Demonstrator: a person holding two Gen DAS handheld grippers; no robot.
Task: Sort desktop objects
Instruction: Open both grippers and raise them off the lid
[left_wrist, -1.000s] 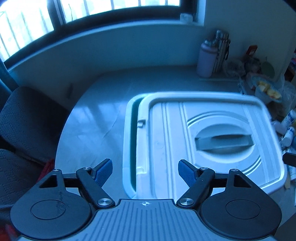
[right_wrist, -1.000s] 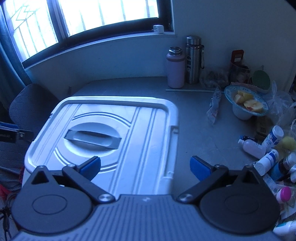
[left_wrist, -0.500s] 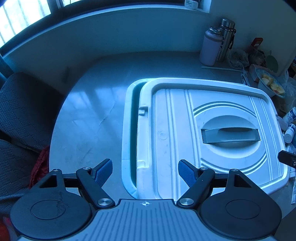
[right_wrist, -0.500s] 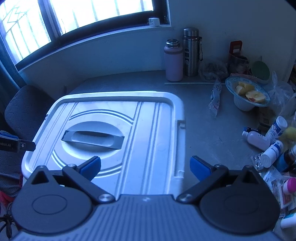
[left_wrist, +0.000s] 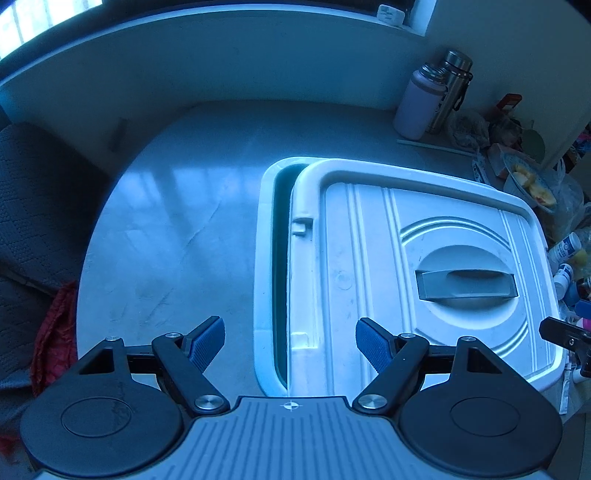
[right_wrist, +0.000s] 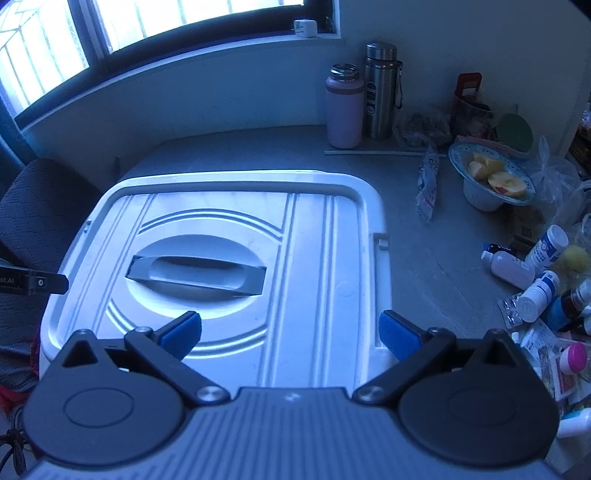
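A white storage box (left_wrist: 264, 258) stands on the grey desk, its lid (left_wrist: 424, 258) with a grey handle (left_wrist: 465, 286) slid right, leaving a narrow gap along the box's left side. My left gripper (left_wrist: 290, 341) is open and empty above the box's near left edge. My right gripper (right_wrist: 290, 332) is open and empty above the lid (right_wrist: 236, 258), near its front right part. Several small medicine bottles (right_wrist: 535, 269) and blister packs lie in a heap at the desk's right side.
A pink flask (right_wrist: 343, 107) and a steel flask (right_wrist: 380, 92) stand at the back wall. A bowl of apple pieces (right_wrist: 491, 181) and bags sit at the back right. A dark chair (left_wrist: 33, 206) stands left of the desk.
Both grippers have risen and tilted down, so the box sits lower and further in each view. The lid and bottles have not moved. Both grippers stay open.
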